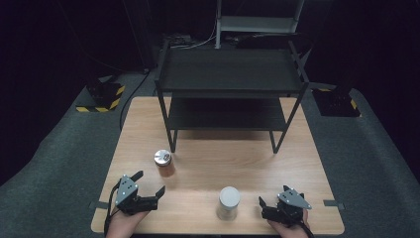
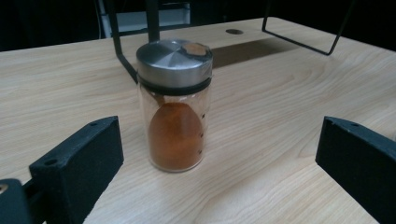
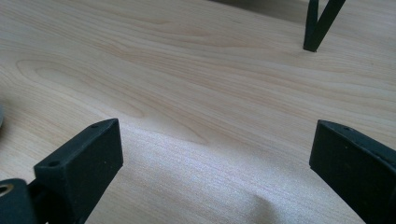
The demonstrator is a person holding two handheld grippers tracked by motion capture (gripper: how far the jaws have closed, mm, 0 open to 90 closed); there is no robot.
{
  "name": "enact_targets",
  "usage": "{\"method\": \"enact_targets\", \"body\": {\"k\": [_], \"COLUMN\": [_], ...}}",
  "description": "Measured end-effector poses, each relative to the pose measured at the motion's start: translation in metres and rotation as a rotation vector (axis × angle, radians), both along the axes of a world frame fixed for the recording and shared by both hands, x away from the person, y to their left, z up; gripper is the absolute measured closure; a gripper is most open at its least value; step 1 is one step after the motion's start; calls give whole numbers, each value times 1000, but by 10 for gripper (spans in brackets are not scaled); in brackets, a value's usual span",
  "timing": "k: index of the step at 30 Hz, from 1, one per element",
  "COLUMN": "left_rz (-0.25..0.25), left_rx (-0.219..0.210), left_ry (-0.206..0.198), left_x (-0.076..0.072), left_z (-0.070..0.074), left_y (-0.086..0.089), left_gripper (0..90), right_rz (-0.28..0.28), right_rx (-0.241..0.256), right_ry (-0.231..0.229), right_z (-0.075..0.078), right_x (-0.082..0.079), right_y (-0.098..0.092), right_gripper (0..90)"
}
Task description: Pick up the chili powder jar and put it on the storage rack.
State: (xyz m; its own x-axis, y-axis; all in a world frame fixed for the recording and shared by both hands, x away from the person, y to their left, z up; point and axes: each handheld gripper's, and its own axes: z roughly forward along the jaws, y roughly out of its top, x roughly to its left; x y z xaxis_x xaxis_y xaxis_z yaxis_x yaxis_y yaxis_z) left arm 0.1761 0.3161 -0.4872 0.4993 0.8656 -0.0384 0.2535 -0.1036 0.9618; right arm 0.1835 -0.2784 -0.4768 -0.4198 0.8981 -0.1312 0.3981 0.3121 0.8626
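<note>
A glass spice jar (image 1: 163, 162) with a steel lid and orange powder stands upright left of the table's middle. Just short of it, my left gripper (image 1: 150, 182) is open; in the left gripper view the spice jar (image 2: 175, 107) stands a little beyond the spread jaws of that gripper (image 2: 219, 142), untouched. A second jar (image 1: 229, 202) with a pale lid stands near the front edge. To its right my right gripper (image 1: 273, 195) rests low over the table, open, and in the right gripper view that gripper (image 3: 215, 144) has nothing but bare wood between its jaws.
A black two-tier metal rack (image 1: 230, 91) stands on the far half of the wooden table (image 1: 237, 158); one of its legs (image 3: 320, 28) appears ahead of the right gripper. Grey carpet surrounds the table.
</note>
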Motion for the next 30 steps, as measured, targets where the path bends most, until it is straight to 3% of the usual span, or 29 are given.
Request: {"method": "enact_targets", "body": {"k": [6, 30], "left_rz": [4, 28], "left_rx": [19, 29], "left_ry": [-8, -5], "left_x": [9, 52], "left_z": [3, 12], "left_y": [-7, -19], "left_gripper": [9, 25], "right_rz": [1, 13], "right_rx": [4, 17], "right_ry": [0, 0], "right_z": [0, 0], "right_x": [0, 1], "right_y": [-1, -4], "right_gripper": [20, 20]}}
